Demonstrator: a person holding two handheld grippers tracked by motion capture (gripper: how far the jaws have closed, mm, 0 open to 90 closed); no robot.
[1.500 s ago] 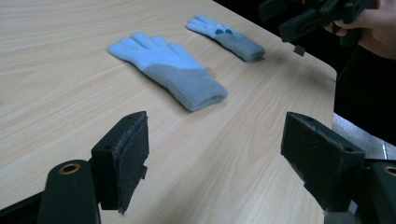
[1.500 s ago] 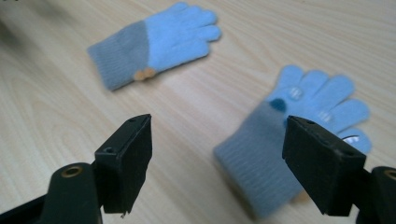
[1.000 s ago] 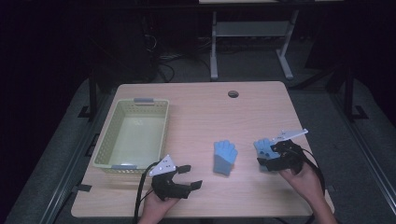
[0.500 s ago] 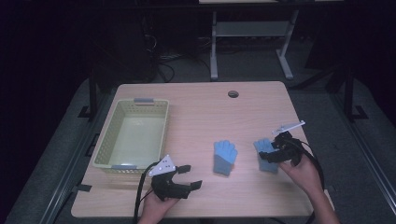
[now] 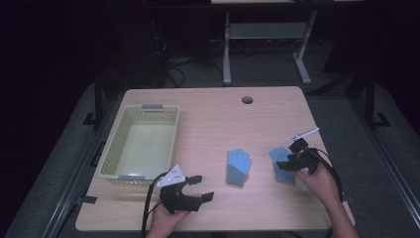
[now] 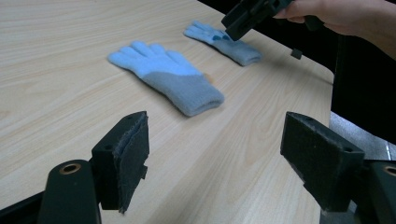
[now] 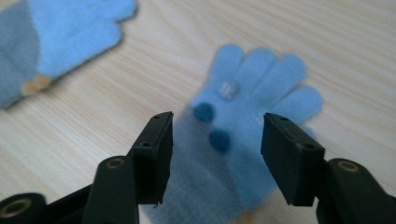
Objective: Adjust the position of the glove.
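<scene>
Right gripper (image 5: 292, 159) has slid over the right glove (image 7: 252, 112), jaws just been closing, pads astride its palm, not pressing | left gripper (image 5: 198, 187) parked, jaws wide, empty | second glove (image 5: 238, 166) between both grippers.

Tabletop (image 5: 218, 114) open btwn basket (image 5: 141, 141) & gloves (image 5: 238, 166); nothing blocking.

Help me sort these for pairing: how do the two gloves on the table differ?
The right glove shows dark blue dots and lies under the right gripper, between its closing jaws. The middle glove shows a plain face and lies alone, clear of both grippers. Both are light blue with grey cuffs, lying flat, fingers pointing away from the person.
</scene>
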